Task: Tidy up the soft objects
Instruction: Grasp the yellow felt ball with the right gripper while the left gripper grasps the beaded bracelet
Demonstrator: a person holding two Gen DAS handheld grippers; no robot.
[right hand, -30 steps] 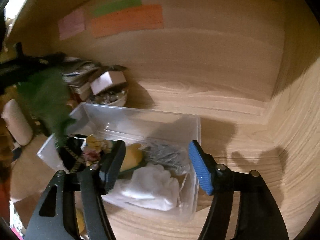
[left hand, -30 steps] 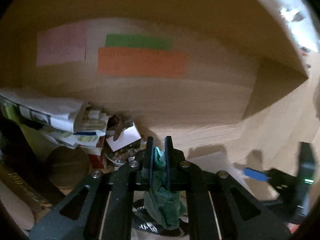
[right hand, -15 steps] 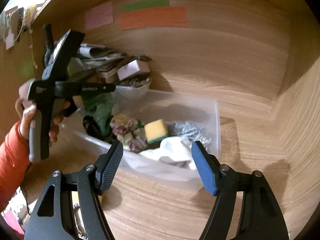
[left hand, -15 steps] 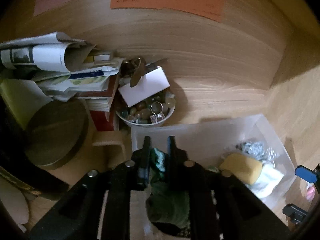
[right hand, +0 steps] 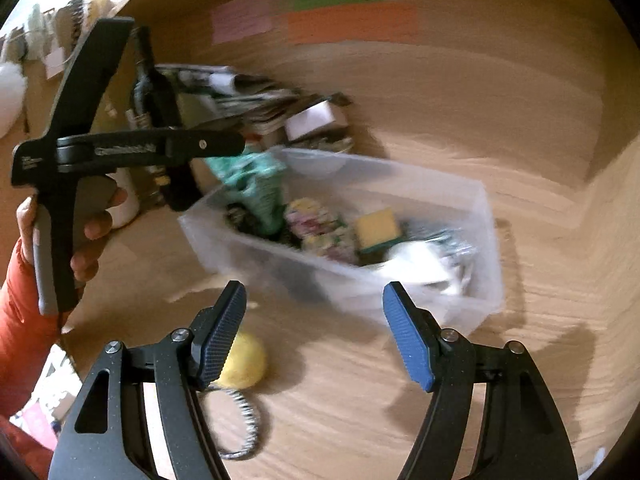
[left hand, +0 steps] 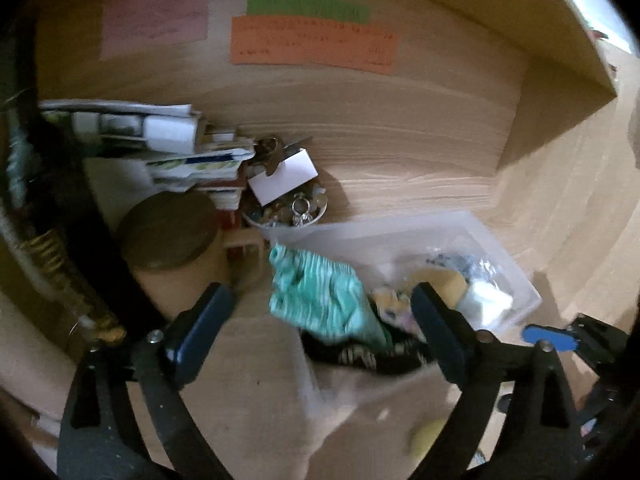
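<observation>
Green-and-white striped cloth point(left hand: 320, 296) sits at the left end of one clear plastic bin point(left hand: 516, 276), draped at its rim, free of my left gripper point(left hand: 316, 328), whose jaws are opening, spread wide either side of the cloth without touching it. My right gripper point(right hand: 316, 332) stands fairly wide with nothing between its pads, hovering over the wooden surface point(right hand: 400, 420) just in front of the bin.

I count two grippers, one bin, three paper notes on the back wall: one pink point(left hand: 154, 24), one green point(left hand: 308, 6), one orange point(left hand: 312, 46). Inside the bin I make out one yellow sponge point(right hand: 378, 226), one floral fabric bundle point(right hand: 320, 228), one white cloth point(right hand: 420, 260), a dark item under the striped cloth, and something silvery at the far end, too blurred to name.

Only the right wrist view shows the hand point(right hand: 80, 232) in an orange sleeve gripping the left tool's handle, plus one yellow ball point(right hand: 244, 364) and one wire ring point(right hand: 240, 428) lying outside the bin. Only the left wrist view shows clearly one bowl of small trinkets point(left hand: 288, 210), one round brown lid point(left hand: 168, 232) and the stack of papers point(left hand: 160, 140) beside them.
</observation>
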